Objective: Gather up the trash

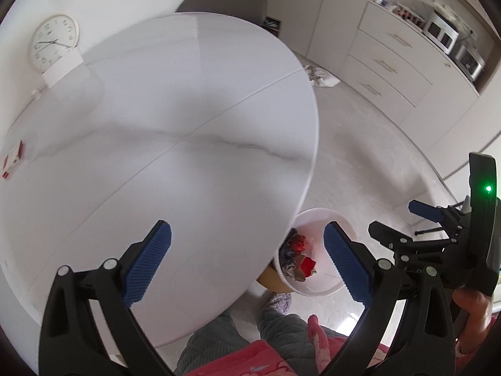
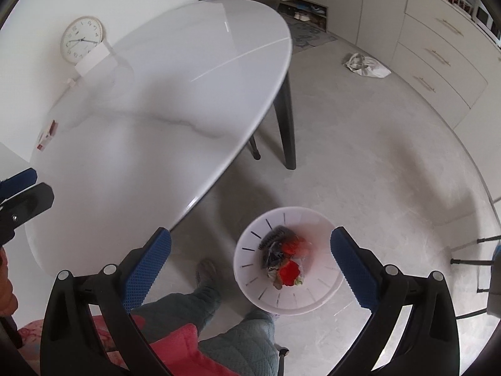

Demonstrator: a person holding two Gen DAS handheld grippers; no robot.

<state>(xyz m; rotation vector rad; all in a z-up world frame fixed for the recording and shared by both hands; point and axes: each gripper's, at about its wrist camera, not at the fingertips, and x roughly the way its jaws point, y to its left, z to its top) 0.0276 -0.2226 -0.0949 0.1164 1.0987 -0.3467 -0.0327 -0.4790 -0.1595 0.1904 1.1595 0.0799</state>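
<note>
Below, at lower centre of the right wrist view, the white bin [image 2: 286, 258] with crumpled trash [image 2: 283, 258] is seen on the floor beside the table [image 2: 150, 100]; both the right gripper [image 2: 250, 260] and left gripper [image 1: 247, 257] are held spread wide, empty.

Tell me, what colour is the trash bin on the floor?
White, with dark slits in its wall; the trash bin shows best in the right wrist view.

Soft, even daylight fills both views, and the glossy white table [image 1: 162, 144] carries pale glare streaks and broad grey shadows. Fisheye bending curves the room's edges into dark vignetted corners. Slight motion blur softens everything — the white bin [image 2: 291, 297] looks smeared in the right wrist view.
</note>
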